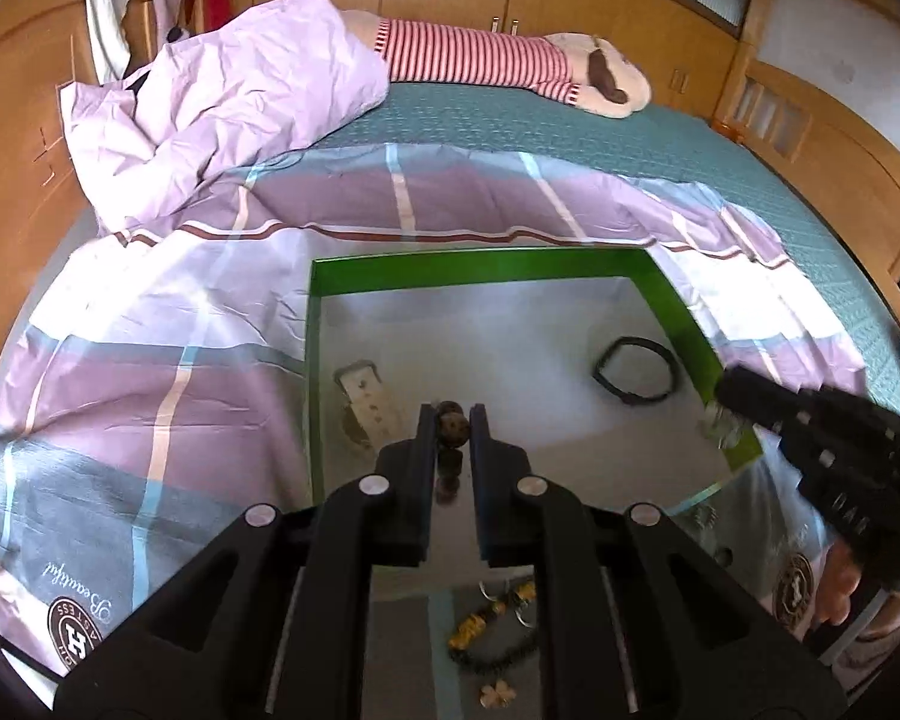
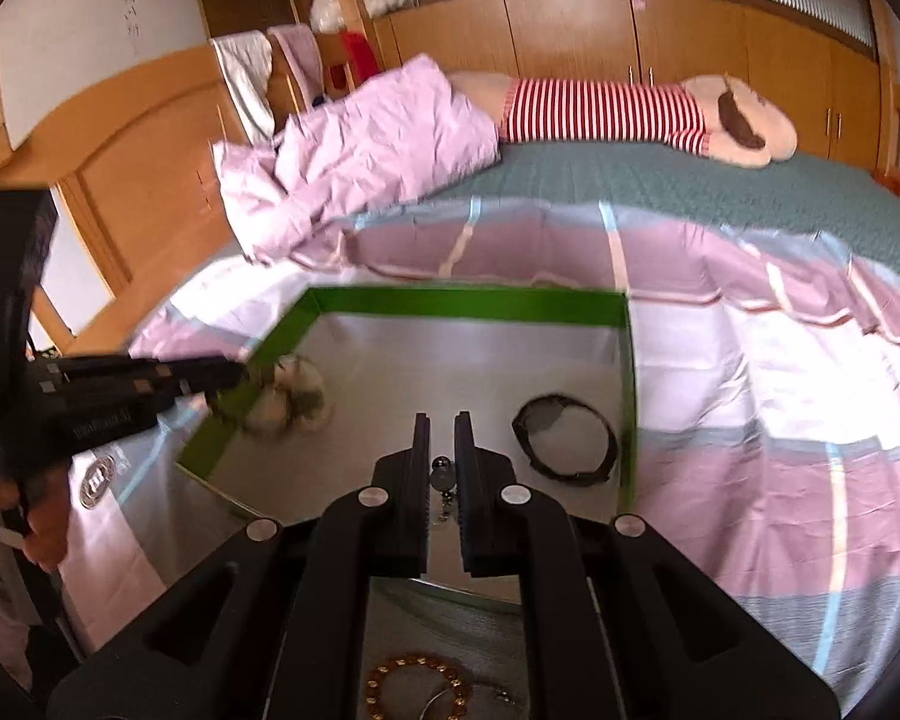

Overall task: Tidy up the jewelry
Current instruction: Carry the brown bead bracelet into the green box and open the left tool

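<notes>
While each hand-held gripper is gripping beads, left (image 1: pixel 453 414) a brown strand (image 1: pixel 452 429), right (image 2: pixel 442 420) a silver strand (image 2: pixel 441 477), both are hanging over the tray (image 1: pixel 480 267). Lowering them apart should be preventing tangles.

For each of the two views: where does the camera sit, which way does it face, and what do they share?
Left wrist: sits on the left gripper, looking forward and down over the green-walled tray toward the bed; its fingers pinch a dark bead string; the right gripper and a hand enter at right.
Right wrist: sits on the right gripper, facing likewise; its fingers pinch a small silvery beaded piece; the left gripper reaches in at left.
Shared: tray, black band, striped plush toy.
</notes>
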Available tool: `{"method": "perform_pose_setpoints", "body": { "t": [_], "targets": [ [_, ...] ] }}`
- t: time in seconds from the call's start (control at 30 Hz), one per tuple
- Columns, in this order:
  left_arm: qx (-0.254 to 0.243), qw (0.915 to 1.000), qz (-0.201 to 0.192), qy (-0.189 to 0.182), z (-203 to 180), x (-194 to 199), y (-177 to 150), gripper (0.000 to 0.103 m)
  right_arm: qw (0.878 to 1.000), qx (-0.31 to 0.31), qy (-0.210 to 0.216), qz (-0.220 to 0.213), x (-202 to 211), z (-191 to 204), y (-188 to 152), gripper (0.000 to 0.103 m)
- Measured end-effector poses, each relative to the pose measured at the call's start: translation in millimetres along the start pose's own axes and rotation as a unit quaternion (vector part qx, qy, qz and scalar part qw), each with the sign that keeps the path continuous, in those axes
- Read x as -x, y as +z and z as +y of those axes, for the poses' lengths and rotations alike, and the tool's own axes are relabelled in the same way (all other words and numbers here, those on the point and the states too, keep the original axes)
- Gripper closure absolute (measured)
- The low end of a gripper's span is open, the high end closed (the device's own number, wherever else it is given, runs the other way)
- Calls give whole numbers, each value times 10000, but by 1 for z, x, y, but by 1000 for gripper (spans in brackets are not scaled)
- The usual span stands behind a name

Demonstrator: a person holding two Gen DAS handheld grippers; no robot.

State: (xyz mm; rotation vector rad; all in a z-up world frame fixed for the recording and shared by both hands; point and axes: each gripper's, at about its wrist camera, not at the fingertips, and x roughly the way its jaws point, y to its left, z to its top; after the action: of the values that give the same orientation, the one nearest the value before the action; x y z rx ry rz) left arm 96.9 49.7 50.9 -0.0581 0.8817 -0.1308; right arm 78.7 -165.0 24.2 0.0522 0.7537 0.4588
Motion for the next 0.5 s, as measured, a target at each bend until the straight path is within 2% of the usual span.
{"method": "perform_pose_setpoints", "body": {
  "t": [0.07,0.1,0.13,0.17,0.2,0.27,0.33,0.43,0.5],
  "targets": [
    [21,10000,43,-23,2,-7,1,91,9999,50,27,154,-7,0,-5,94],
    [8,10000,80,-39,3,-10,0,90,9996,124,-7,262,-11,1,-8,89],
    [2,9999,121,-3,2,-13,-3,88,9994,167,-74,293,-12,2,-9,69],
    [21,9999,163,32,3,-16,-6,77,9994,168,-144,269,-9,3,-10,49],
    [50,9998,189,25,4,-16,-8,71,9996,133,-119,200,-4,2,-10,47],
    [120,9996,227,-97,5,-11,-13,71,9998,106,86,124,13,1,-11,47],
    [75,9995,212,-226,3,2,-21,71,9998,115,75,114,29,0,-15,48],
    [-188,9992,181,-313,-5,21,-40,69,9994,-37,152,315,47,-8,-32,47],
    [-280,9986,314,-318,-8,22,-57,63,9983,-144,156,547,48,-13,-51,47]
  ]
}}
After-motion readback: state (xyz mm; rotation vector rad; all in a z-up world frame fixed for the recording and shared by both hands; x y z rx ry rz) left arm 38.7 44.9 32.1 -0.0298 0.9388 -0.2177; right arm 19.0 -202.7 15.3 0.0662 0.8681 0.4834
